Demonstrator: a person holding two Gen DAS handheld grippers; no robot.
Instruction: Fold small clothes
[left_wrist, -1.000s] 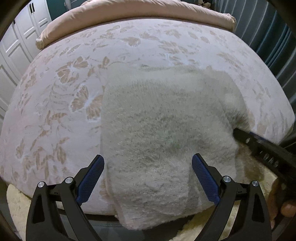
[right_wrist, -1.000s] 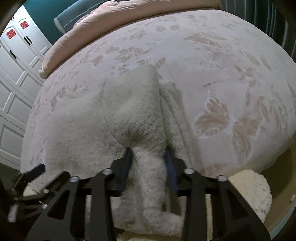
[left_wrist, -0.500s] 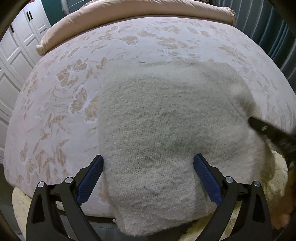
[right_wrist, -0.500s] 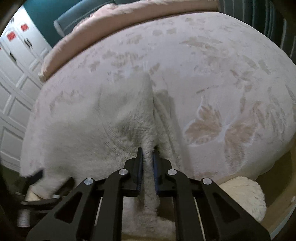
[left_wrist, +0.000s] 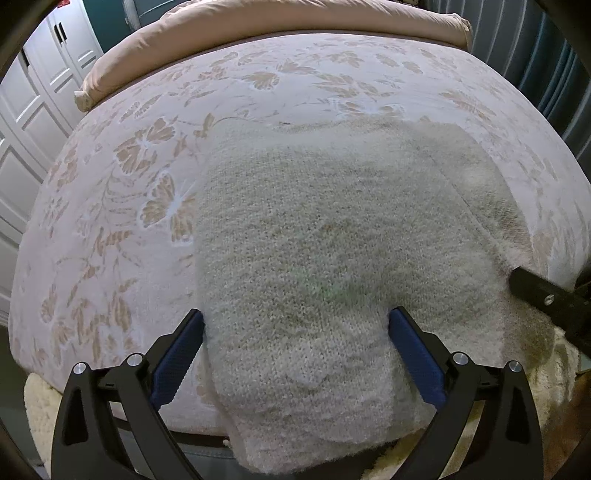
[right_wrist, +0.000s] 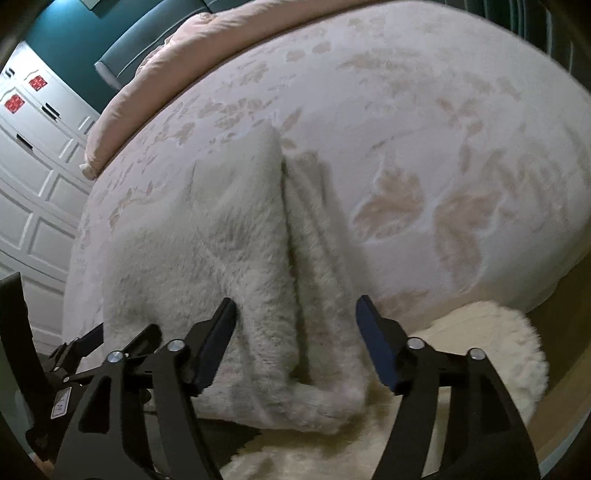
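A fuzzy cream knit sweater (left_wrist: 332, 229) lies on the floral bedspread (left_wrist: 110, 206), its near end hanging over the bed's edge. My left gripper (left_wrist: 295, 317) is open, its blue pads (left_wrist: 177, 354) standing either side of the hanging end. In the right wrist view the sweater (right_wrist: 221, 240) shows a doubled fold along its right side. My right gripper (right_wrist: 295, 306) is opening its jaws. That fold lies between them, and the pads do not press on it. One right gripper finger (left_wrist: 546, 299) pokes in at the sweater's right edge.
A pink rolled duvet (left_wrist: 295, 26) lies across the far end of the bed. White wardrobe doors (left_wrist: 26, 122) stand on the left and dark curtains (left_wrist: 554, 55) on the right. A fluffy cream rug (right_wrist: 480, 350) lies on the floor below the bed's near edge.
The right gripper pinched the sweater's fold tight, then spread its jaws and let it go. The sweater's right side now lies lower on the bed. The left gripper stayed put.
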